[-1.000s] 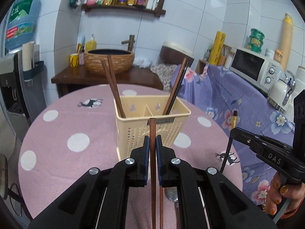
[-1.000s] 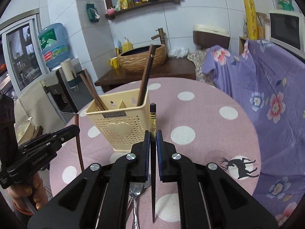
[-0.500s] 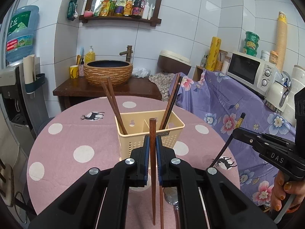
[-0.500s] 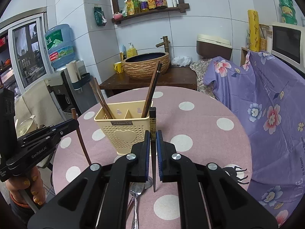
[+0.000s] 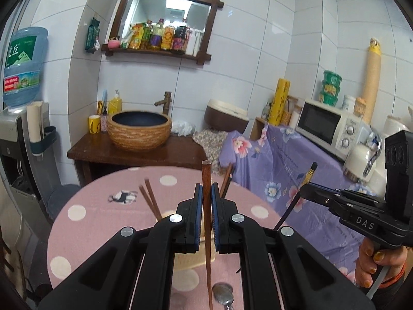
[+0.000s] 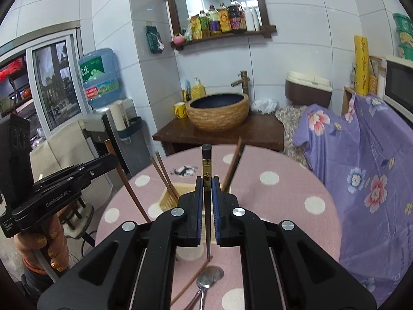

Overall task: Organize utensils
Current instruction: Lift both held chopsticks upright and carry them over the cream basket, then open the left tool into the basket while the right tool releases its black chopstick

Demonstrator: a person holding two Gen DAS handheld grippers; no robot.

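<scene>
My left gripper (image 5: 206,201) is shut on a brown wooden chopstick (image 5: 206,178), held upright above the table. My right gripper (image 6: 207,196) is shut on a black chopstick (image 6: 206,165) with a gold band, also upright. A cream slotted utensil holder (image 6: 170,197) stands on the pink table behind both grippers, mostly hidden by them; it holds two brown chopsticks (image 6: 164,174) on the left and dark ones (image 6: 233,166) on the right. A spoon (image 6: 206,283) and another brown chopstick (image 6: 192,280) lie on the table below the grippers.
The round pink polka-dot table (image 6: 278,201) has a purple flowered cloth (image 6: 366,165) to its right. A wooden stand with a basin (image 6: 218,113) is behind. A water dispenser (image 6: 103,82) stands at the left and a microwave (image 5: 327,126) at the right.
Both grippers have risen and pulled back with their chopsticks. The utensil holder now sits lower in both views, largely hidden behind the jaws.
</scene>
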